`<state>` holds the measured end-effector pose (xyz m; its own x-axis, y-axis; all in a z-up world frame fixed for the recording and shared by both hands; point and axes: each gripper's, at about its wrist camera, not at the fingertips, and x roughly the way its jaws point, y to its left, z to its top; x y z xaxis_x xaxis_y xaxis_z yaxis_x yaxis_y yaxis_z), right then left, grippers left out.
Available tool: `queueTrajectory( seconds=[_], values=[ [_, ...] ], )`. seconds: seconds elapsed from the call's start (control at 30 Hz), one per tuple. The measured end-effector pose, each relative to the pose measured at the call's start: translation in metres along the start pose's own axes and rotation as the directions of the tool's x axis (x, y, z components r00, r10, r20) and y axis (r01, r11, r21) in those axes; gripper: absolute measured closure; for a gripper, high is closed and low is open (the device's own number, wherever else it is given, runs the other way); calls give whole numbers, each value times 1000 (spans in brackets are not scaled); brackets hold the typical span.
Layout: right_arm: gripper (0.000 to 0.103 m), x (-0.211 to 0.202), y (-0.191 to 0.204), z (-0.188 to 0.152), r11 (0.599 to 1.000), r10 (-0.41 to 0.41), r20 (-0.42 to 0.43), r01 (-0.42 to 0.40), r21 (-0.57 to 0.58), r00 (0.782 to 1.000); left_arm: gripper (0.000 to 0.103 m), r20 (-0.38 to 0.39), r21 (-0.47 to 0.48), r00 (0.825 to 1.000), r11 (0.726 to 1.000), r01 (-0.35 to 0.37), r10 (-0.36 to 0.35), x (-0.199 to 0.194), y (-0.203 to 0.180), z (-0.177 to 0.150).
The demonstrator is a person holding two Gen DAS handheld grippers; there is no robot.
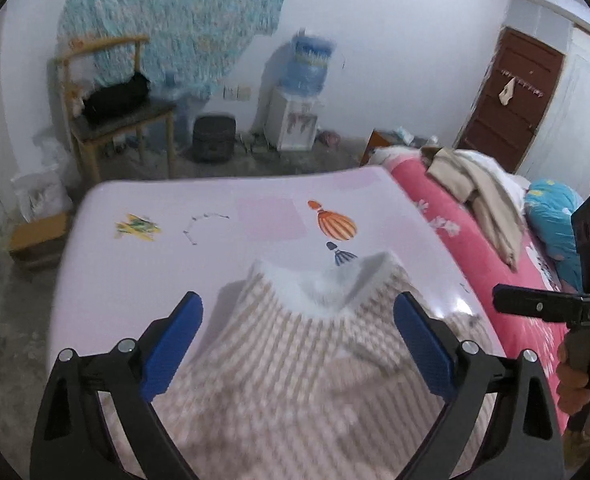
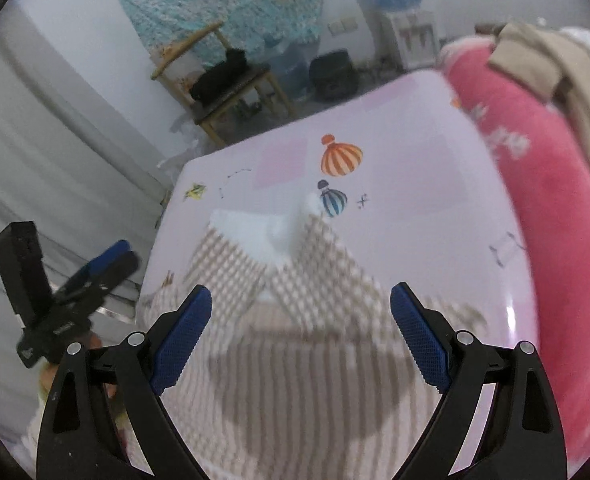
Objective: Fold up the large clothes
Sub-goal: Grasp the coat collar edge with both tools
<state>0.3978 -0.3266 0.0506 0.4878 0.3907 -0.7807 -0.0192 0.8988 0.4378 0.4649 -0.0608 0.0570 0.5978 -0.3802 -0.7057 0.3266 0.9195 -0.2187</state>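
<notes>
lying on the pale lilac sheet (image 1: 143, 280) of the bed is the large garment (image 1: 295, 380), a beige-and-white striped fleece with a fluffy white collar (image 1: 327, 288); the collar end points toward the foot of the bed, close to the small blue balloon print (image 1: 341, 256) and the orange balloon print (image 1: 335, 224). from the right wrist view the garment (image 2: 295, 340) looks partly doubled over, one checked flap peaking up near the white lining (image 2: 271, 228), though blur hides the exact folds.

the left tongs (image 1: 298, 336) hang over the garment with their blue pads (image 1: 175, 344) spread wide and nothing between them. the right tongs (image 2: 301, 332) are likewise spread wide above the cloth, blue pads (image 2: 419, 336) gripping nothing. each tool shows in the other's view: the right one at the edge, held by a hand (image 1: 575, 376), the left one off the bed's side (image 2: 75, 288).

beside the lilac sheet runs a pink blanket (image 1: 475, 248) with a beige cloth (image 1: 479, 188) piled on it and a blue pillow (image 1: 555, 216) further along. beyond the bed stand a wooden chair (image 1: 107, 120) with a black bag (image 1: 115, 98) on its seat, a water dispenser (image 1: 299, 96), a dark case (image 1: 213, 138) on the floor, a turquoise patterned cloth (image 1: 175, 12) hung on the wall, and a brown door (image 1: 507, 100).
</notes>
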Motion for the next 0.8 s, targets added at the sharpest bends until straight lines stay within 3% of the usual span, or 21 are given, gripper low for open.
queueTrajectory(
  seconds=[0.13,0.23,0.33,0.4,0.5,0.67,0.8],
  values=[
    [24,51,-6,32,999,-22,-63,24,31,998,19,-85,-11,996,999,-42,40,60,4,15],
    [33,80,-11,46,998,-44,-94,49,44,995,34,-137,-10,988,997,-79,77,92,8,19],
    [52,103,-16,49,996,-48,-135,57,65,990,55,-159,0,984,997,-78,77,107,13,18],
    [83,107,-17,48,997,-27,-144,37,70,989,80,-170,6,983,998,-68,68,109,12,17],
    [91,92,-6,42,999,-16,-115,19,28,993,91,-138,18,989,998,-54,56,93,10,15],
    [93,49,17,23,996,-7,-63,2,-86,998,94,-70,75,997,997,20,-15,36,-2,7],
    [93,14,26,-7,991,10,-41,-15,-136,999,94,-32,138,997,988,73,-69,-21,-13,-17]
  ],
)
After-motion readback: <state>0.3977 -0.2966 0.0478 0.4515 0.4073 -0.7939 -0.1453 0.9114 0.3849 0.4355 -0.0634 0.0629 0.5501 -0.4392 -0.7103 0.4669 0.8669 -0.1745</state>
